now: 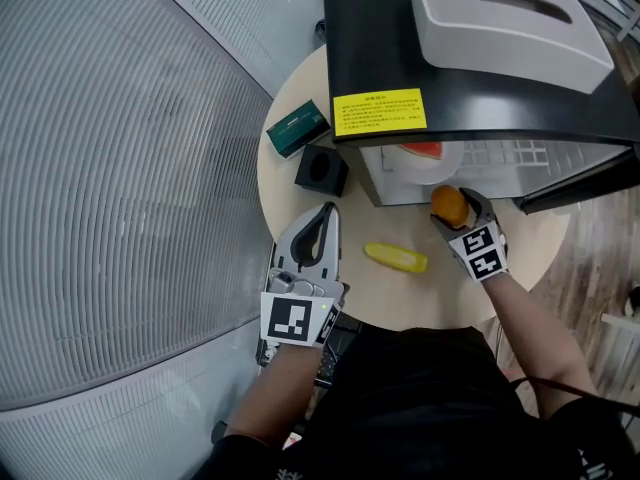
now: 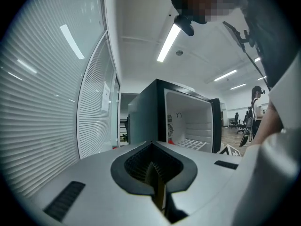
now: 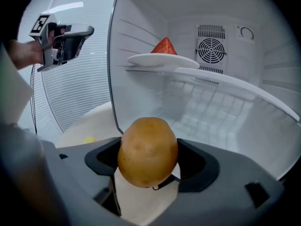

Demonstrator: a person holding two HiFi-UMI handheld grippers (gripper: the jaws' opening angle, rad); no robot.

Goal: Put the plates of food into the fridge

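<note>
A black mini fridge stands open on the round table. On its shelf sits a white plate with a red wedge of food; the head view shows that plate just inside the opening. My right gripper is at the fridge mouth, shut on a brown potato that hides its fingertips. My left gripper hovers over the table's left front, shut and empty; the right gripper view shows it raised at the left. A yellow piece of food lies on the table between the grippers.
A white tissue box rests on top of the fridge. A green box and a black cube stand left of the fridge. The fridge door swings out to the right. A curved slatted wall runs along the left.
</note>
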